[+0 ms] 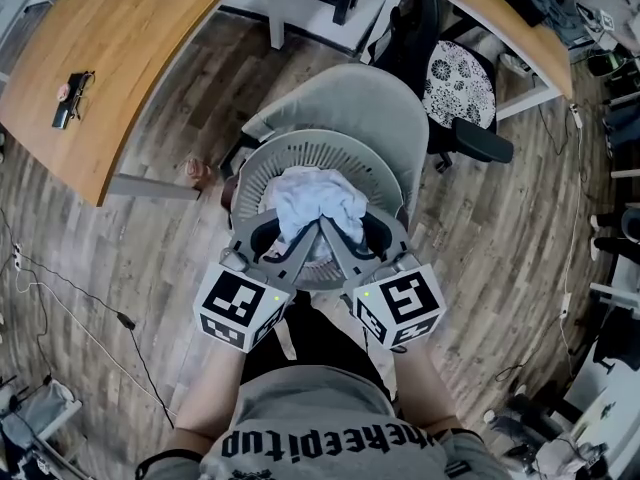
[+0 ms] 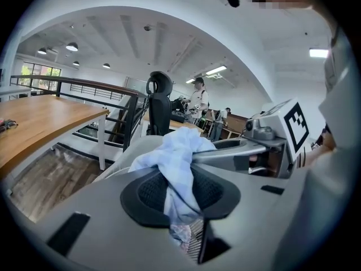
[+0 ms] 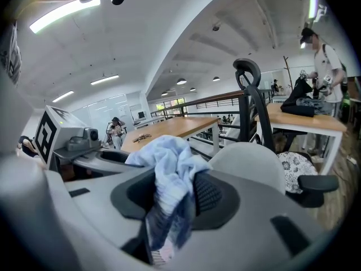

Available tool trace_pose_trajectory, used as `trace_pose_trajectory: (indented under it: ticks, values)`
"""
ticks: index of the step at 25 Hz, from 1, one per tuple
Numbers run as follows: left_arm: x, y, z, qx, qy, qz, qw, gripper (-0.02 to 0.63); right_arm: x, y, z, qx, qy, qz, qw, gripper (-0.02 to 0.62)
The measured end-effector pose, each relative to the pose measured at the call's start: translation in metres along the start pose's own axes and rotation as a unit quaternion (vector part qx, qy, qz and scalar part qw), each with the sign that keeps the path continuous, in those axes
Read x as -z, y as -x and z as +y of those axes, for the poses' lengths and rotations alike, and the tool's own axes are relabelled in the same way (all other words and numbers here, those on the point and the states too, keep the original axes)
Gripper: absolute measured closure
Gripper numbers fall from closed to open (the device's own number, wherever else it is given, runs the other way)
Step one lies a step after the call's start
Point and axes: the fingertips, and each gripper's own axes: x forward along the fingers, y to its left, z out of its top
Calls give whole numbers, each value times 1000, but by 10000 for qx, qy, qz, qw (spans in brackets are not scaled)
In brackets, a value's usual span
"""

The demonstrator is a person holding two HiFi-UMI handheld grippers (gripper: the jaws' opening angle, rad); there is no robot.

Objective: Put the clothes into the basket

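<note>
**A:** Where is the garment?

**B:** The pale blue garment is bunched over the mouth of the round grey basket. The basket sits on the seat of a grey chair.

**A:** And the claws?

**B:** Both are clamped on the garment. The left claw pinches a fold from the left and the right claw from the right. Their tips nearly meet at the garment's near edge.

**A:** Anything else?

**B:** A wooden desk stands far left, well apart from the chair.
</note>
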Motion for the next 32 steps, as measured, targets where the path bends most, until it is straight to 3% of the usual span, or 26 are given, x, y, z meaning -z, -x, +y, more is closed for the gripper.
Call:
trace_pose_trajectory:
  ticks: [6, 15, 25, 32]
  values:
    - [5, -2, 4, -49, 18, 168, 9998, 484, 5, -2, -5, 90, -31, 165, 9998, 423]
    - [5, 2, 15, -234, 134, 147, 9995, 357, 6, -2, -10, 254, -54, 197, 9995, 385]
    - [3, 15, 35, -622, 202, 52, 9978, 353, 10, 3, -20, 429, -109, 264, 9987, 368]
    - [-2, 20, 37, -674, 161, -107, 9975, 353, 9, 7, -21, 520, -58, 266, 9983, 365]
